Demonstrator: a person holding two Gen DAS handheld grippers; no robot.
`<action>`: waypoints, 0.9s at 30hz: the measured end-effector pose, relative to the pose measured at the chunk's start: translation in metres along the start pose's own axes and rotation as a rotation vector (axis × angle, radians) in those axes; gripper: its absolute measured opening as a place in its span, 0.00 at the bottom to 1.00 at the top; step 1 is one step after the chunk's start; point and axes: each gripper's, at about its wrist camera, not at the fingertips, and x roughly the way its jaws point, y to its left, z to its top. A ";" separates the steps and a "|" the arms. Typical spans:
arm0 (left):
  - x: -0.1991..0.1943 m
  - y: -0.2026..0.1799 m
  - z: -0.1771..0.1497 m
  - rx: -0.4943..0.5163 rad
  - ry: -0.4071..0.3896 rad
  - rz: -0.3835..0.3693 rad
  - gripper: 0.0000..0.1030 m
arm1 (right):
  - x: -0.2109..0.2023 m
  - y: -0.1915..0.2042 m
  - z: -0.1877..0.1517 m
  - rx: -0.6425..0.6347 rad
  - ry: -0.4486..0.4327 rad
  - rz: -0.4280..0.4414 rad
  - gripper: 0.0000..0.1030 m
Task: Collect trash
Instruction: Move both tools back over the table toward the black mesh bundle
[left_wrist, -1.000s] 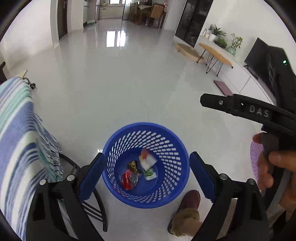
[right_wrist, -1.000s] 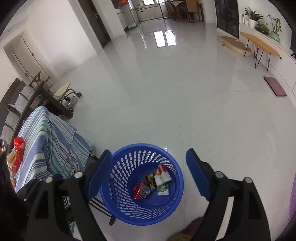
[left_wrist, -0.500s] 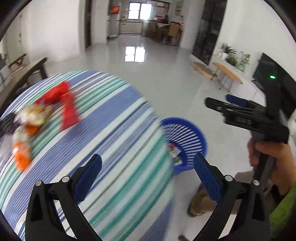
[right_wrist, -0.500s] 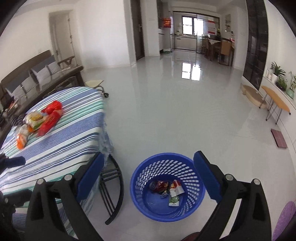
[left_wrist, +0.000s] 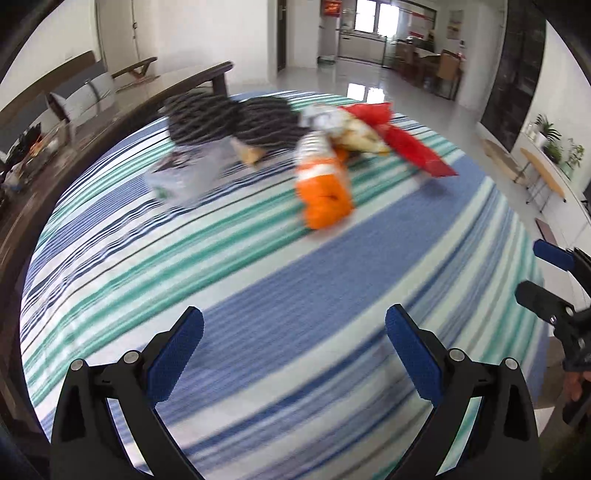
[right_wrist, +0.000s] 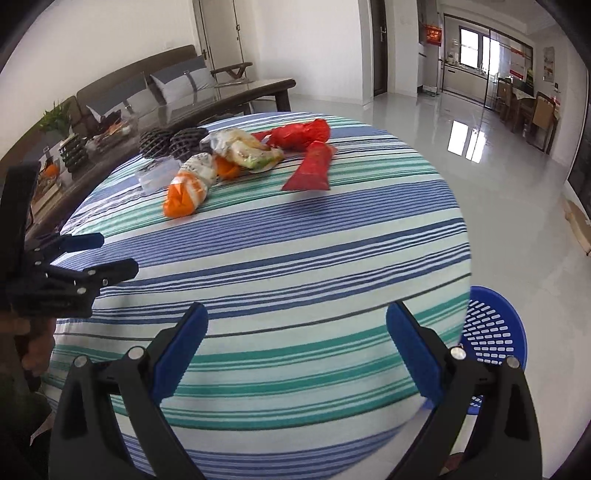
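Both grippers have swung from over the bin to above the striped table; the left gripper and right gripper hover with fingers spread wide, holding nothing. Trash sits in a cluster on the far side of the cloth: an orange packet, a red wrapper, a red bag, a crumpled pack. Bare cloth lies between grippers and trash. The bin stands on the floor just past the table's right edge.
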 end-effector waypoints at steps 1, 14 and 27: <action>0.003 0.005 0.001 0.001 0.006 0.013 0.95 | 0.004 0.004 0.002 -0.004 0.007 -0.003 0.92; 0.020 0.028 0.006 0.010 0.015 -0.003 0.96 | 0.028 0.011 0.008 0.015 0.076 -0.019 0.92; 0.031 0.059 0.022 0.012 0.016 -0.001 0.96 | 0.038 0.025 0.015 -0.025 0.088 -0.043 0.93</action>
